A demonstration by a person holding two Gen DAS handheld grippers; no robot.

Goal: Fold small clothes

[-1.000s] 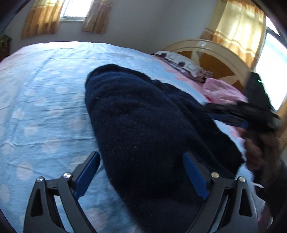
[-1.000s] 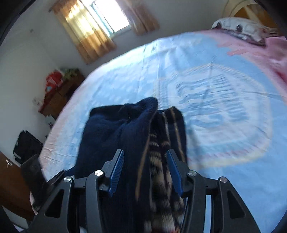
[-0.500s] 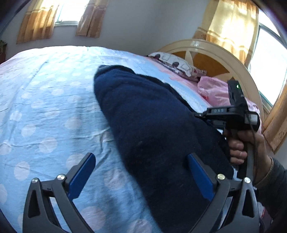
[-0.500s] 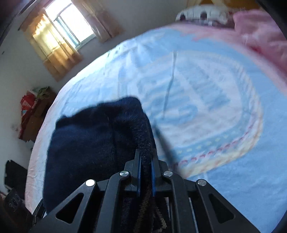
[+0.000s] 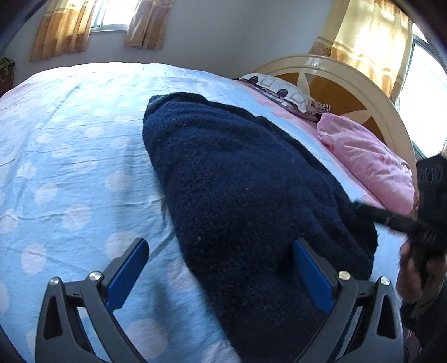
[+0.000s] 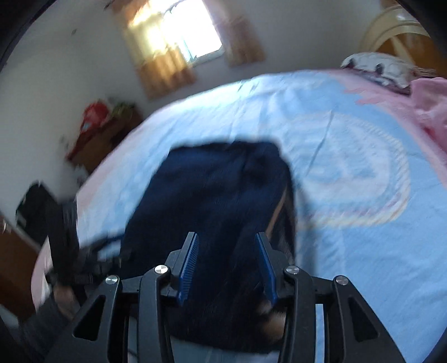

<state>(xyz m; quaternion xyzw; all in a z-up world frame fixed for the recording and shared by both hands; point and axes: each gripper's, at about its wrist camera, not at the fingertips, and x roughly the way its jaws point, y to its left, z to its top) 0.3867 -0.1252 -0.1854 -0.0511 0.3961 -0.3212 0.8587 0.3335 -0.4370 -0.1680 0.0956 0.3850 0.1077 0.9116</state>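
A dark navy knitted sweater [image 5: 245, 190] lies folded on the light blue spotted bedsheet [image 5: 69, 156]. My left gripper [image 5: 220, 265] is open, its blue pads wide apart just above the sweater's near end. In the right wrist view the sweater [image 6: 223, 190] lies under my right gripper [image 6: 227, 262], which is open with its pads either side of the fabric's near end; this view is blurred. The right gripper also shows at the right edge of the left wrist view [image 5: 419, 212], and the left gripper at the left of the right wrist view [image 6: 69, 245].
A pink blanket [image 5: 368, 156] and a patterned pillow [image 5: 285, 95] lie by the cream and orange headboard [image 5: 343, 83]. A wooden cabinet with red items [image 6: 100, 134] stands beyond the bed. Curtained windows [image 5: 109, 22] are on the far wall.
My right gripper, shut on the sweater's edge half a second ago, has opened and let the fabric drop. The sweater lies flatter. My left gripper stays open and has shifted slightly.
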